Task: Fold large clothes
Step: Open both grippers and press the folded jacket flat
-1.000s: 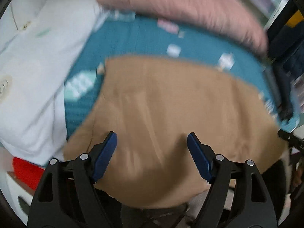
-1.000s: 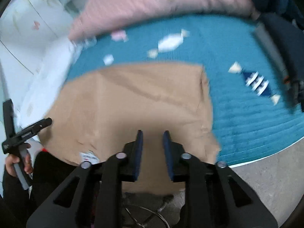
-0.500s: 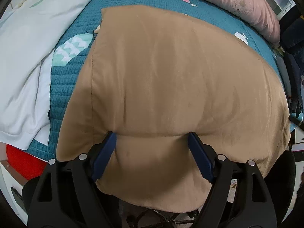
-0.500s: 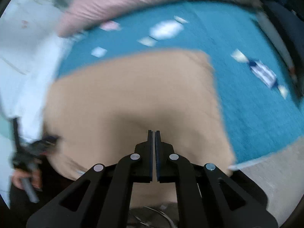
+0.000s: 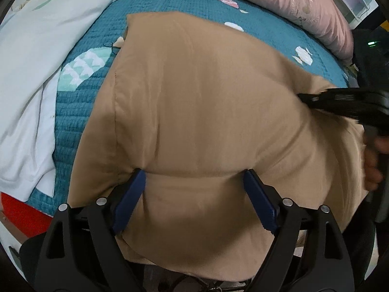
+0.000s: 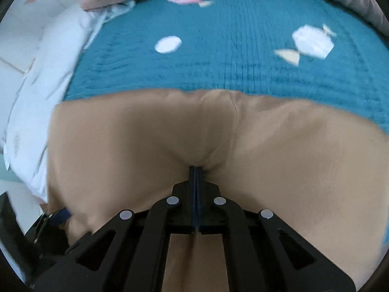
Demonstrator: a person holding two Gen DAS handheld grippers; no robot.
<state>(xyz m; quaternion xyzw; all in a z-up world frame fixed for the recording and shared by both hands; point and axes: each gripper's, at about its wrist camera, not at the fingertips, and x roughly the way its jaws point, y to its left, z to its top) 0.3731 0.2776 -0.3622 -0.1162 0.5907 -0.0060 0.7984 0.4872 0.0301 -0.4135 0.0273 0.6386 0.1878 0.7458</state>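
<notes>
A large tan garment [image 5: 199, 102] lies spread on a teal quilted bedspread [image 5: 80, 90] and hangs over the near edge of the bed. My left gripper [image 5: 193, 177] is open, its blue pads [image 5: 131, 194] wide apart with the near fold of the garment between them. My right gripper [image 6: 195, 170] is shut on a pinch of the tan garment [image 6: 279, 146], which puckers at the tips. The right gripper also shows in the left wrist view [image 5: 340, 99], at the garment's right side.
A white duvet [image 5: 31, 56] lies along the left of the bed. A pink quilt [image 5: 291, 0] runs along the far side. Something red [image 5: 22, 211] sits below the bed's near left edge. Dark furniture [image 5: 372, 48] stands at the right.
My right gripper closed on the garment's edge and has moved forward over the bed with it. My left gripper stayed open, the near fold now between its pads.
</notes>
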